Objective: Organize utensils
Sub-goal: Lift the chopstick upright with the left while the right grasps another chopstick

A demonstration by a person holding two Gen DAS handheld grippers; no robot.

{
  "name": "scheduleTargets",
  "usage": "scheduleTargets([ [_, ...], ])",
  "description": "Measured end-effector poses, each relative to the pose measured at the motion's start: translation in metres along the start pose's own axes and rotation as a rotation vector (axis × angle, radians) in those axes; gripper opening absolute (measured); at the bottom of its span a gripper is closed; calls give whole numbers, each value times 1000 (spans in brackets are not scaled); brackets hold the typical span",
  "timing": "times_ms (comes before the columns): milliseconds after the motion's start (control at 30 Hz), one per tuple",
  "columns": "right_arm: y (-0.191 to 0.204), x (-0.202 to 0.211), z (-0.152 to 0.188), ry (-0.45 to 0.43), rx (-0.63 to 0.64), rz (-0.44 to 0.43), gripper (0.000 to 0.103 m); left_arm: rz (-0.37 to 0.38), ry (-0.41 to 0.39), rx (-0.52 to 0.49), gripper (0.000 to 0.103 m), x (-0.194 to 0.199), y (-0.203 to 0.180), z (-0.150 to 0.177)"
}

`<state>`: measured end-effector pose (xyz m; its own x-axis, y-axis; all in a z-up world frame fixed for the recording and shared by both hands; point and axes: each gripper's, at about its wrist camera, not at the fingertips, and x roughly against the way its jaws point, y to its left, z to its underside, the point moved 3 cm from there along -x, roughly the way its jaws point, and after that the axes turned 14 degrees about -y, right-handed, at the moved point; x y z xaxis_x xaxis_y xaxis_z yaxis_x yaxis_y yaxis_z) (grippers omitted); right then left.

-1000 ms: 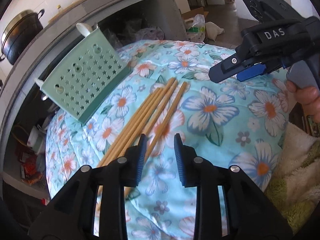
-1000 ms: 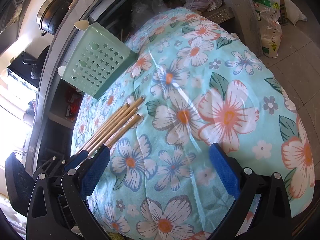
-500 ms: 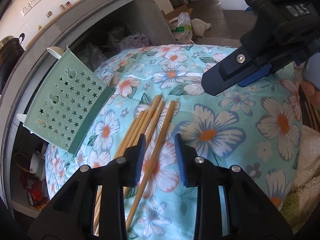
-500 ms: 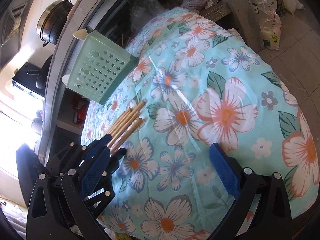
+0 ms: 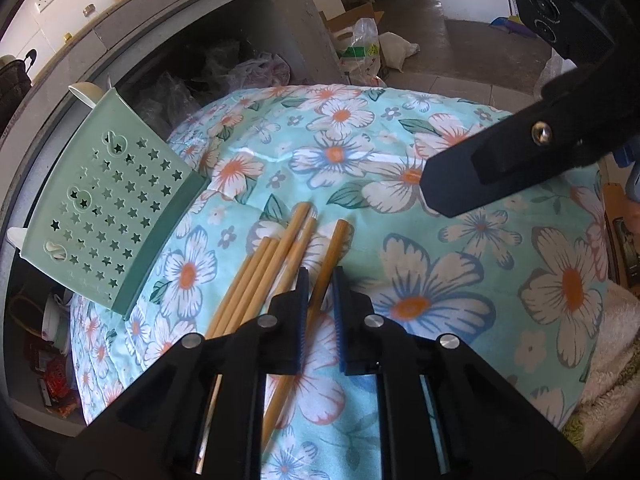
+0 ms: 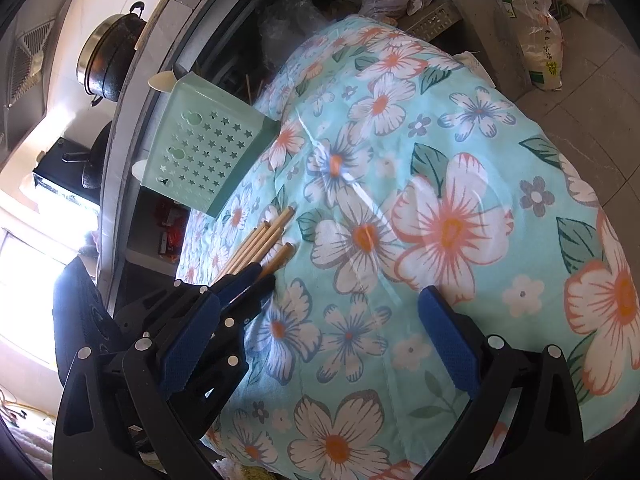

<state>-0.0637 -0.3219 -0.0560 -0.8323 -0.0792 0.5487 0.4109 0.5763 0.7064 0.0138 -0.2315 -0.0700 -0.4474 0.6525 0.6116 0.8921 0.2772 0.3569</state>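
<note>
- Since a second ago, left gripper (image 5: 320, 280) has advanced along the bamboo chopsticks (image 5: 260, 276) toward their far tips, and its jaws have just been closing; one chopstick (image 5: 326, 264), lying slightly apart on the right of the bundle, now sits between the blue pads, which have narrowed to it.
- Left gripper points steeply down at the floral cloth (image 5: 440, 280). Right gripper (image 6: 320, 344) hovers above the cloth, jaws wide, nothing between them.
- Remaining chopsticks lie side by side on the cloth, just left of the gripped one. Green perforated utensil holder (image 5: 108, 204) lies tilted at the cloth's far left edge, near the chopstick tips but apart from them.
- Right wrist view alone shows a dark pot (image 6: 108, 60) on the counter; left wrist view alone shows a plastic bag (image 5: 362, 48) on the floor.
- Right gripper's black body crosses the left view's upper right, covering part of the cloth.
</note>
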Motion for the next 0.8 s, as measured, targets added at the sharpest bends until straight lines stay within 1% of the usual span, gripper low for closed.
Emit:
scheduleTargets([
  [167,-5,2,-3,-3,-47,-25,97,-24,-19,39,9,11,13,-7],
  [267,-6,2,-5,3,-68,-29,97,-48,-47,78,8,24,27,-14],
  [333,-5,2,-6,9,-75,-21,95,-74,-80,112,7,37,40,-20],
  [433,-6,4,-7,8,-110,-9,84,-120,-138,194,5,60,66,-29],
  [500,-2,4,-8,13,-137,-33,75,-140,-176,268,5,76,85,-33],
  [600,16,1,-5,29,-120,-77,68,-172,-245,383,5,103,113,-35],
  [733,40,-17,4,89,-115,-128,59,-198,-321,516,5,133,142,-28],
  [800,44,-28,8,115,-135,-126,53,-206,-346,575,5,144,153,-21],
])
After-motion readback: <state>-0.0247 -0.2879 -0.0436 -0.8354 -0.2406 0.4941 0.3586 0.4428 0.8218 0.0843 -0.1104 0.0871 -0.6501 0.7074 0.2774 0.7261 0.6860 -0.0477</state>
